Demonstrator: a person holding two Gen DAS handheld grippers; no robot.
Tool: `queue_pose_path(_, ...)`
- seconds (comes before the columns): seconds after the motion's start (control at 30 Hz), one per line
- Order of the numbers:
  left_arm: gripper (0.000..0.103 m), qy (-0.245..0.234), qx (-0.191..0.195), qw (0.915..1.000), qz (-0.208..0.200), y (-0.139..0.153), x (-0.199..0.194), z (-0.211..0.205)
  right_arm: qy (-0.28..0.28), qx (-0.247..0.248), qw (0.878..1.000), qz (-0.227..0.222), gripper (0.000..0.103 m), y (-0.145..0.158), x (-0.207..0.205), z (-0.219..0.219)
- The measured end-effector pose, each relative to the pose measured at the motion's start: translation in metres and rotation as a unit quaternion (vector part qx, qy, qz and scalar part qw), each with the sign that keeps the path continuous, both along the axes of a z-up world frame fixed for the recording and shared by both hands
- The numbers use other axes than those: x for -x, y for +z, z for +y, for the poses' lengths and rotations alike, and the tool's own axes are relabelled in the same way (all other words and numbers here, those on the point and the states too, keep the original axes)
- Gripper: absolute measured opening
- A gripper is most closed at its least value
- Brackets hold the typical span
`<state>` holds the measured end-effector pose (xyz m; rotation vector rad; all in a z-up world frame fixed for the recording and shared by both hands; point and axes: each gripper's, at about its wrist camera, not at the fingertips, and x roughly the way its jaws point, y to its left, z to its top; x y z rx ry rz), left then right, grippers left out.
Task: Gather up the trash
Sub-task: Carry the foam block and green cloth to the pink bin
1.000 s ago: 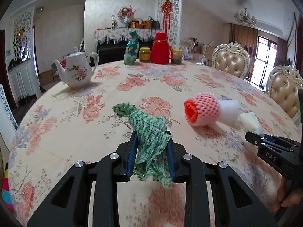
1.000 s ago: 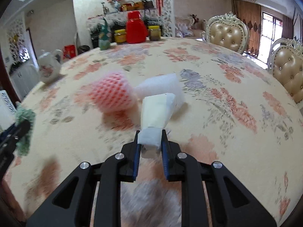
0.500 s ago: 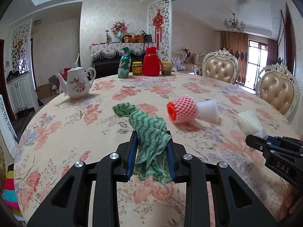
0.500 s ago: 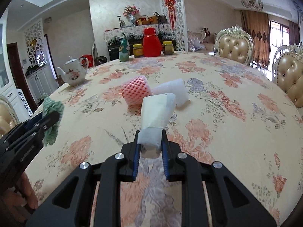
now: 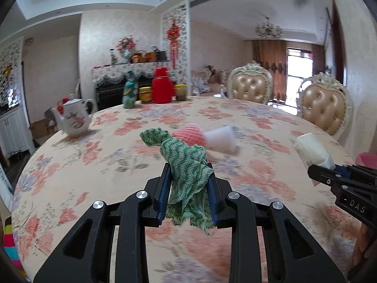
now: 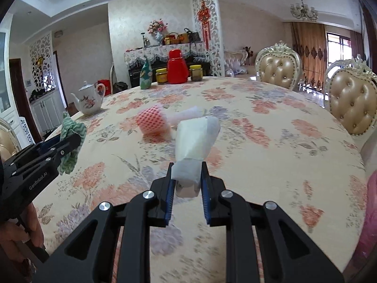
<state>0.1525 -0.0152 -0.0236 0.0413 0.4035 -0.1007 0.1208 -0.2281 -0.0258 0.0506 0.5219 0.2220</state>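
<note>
Left gripper clamps green rag; right gripper clamps white wrapper, both lifted clear of table for disposal.

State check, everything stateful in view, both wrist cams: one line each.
left gripper: shut on green mesh rag, lifted off table
right gripper: shut on white wrapper, lifted
pink foam net: lying on its side on table, not yet collected
white foam sleeve: lying beside the pink net, not collected
teapot: upright, lid on
red thermos: upright, capped
</note>
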Motion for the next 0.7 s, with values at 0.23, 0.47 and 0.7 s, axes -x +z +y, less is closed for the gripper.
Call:
queue_pose_path(0.23, 0.026, -0.054, -0.016, 0.9984, 0.009, -0.006, 0.000, -0.049, -0.023, -0.001, 1.000, -0.002, 0.020, -0.005, 0.019, -0.038)
queue_pose_path(0.47, 0.026, -0.111, -0.037, 0.9930, 0.015, -0.011, -0.001, -0.103, -0.057, -0.011, 0.998, -0.001, 0.020, -0.011, 0.034, -0.081)
queue_pose_path(0.7, 0.026, -0.175, -0.046, 0.9833, 0.019, -0.016, -0.003, -0.163, -0.099, -0.011, 0.995, -0.004, 0.020, -0.015, 0.058, -0.124)
